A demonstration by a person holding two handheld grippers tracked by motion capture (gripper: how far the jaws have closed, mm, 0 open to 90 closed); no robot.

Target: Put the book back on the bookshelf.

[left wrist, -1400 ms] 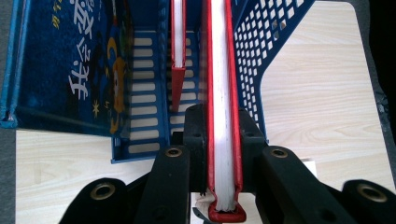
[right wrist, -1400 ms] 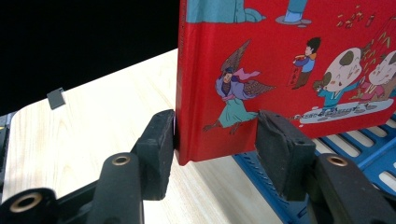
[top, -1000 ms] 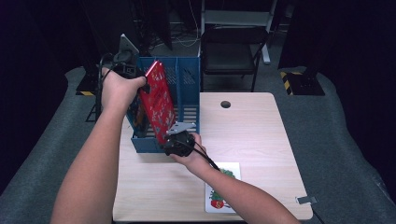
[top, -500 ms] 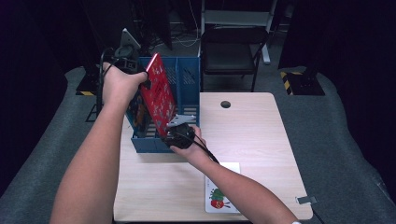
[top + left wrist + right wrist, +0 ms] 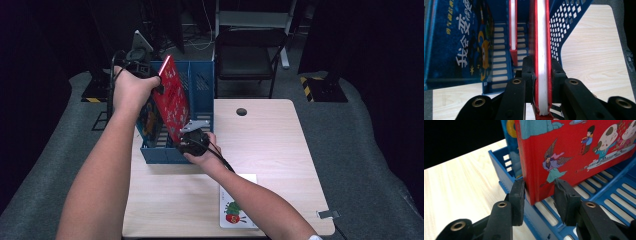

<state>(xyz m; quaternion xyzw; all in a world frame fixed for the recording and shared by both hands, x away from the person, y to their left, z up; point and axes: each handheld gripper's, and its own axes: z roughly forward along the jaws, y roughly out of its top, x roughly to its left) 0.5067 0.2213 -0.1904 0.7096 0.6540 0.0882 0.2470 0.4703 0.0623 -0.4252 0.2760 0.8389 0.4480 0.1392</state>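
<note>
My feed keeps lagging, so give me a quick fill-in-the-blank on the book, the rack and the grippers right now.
1. The left gripper is clamped on the ____ book.
2. That book's lower corner sits between the jaws of the ____ gripper.
3. The book is going into a ____ rack.
4. A thin book with a caterpillar lies flat on the ____.

Missing words: red; right; blue; table

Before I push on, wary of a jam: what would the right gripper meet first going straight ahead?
The red picture book: its lower corner already sits between the right gripper jaws, over the blue slotted rack.
</note>
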